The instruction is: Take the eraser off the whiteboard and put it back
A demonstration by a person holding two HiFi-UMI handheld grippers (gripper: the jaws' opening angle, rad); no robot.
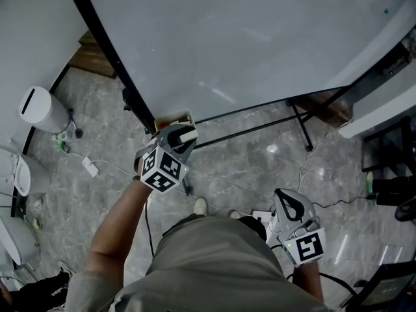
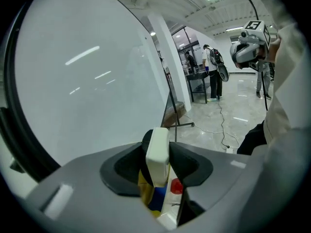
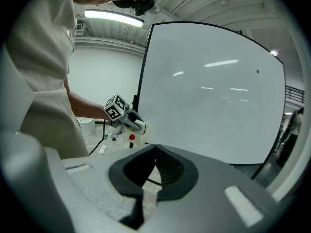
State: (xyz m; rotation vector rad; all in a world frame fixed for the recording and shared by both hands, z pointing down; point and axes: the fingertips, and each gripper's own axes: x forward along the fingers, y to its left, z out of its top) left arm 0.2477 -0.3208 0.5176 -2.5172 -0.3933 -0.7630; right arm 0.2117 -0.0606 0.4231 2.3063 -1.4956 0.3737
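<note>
The left gripper [image 1: 184, 134] is reaching to the lower left corner of the whiteboard [image 1: 247, 38], just left of the head view's centre; its jaws are clasping the eraser [image 2: 158, 155], a pale block standing upright between the dark pads [image 2: 131, 164], which are pressing on both its sides; the eraser is sitting right at the board's bottom edge, above a small pale box [image 1: 174, 118] showing yellow, blue and red bits in the left gripper view; the right gripper [image 3: 155, 153] is hanging low at the lower right of the head view, well apart from the board, its jaws pressed together on nothing; grey stone floor [image 1: 247, 168] is lying beneath.
</note>
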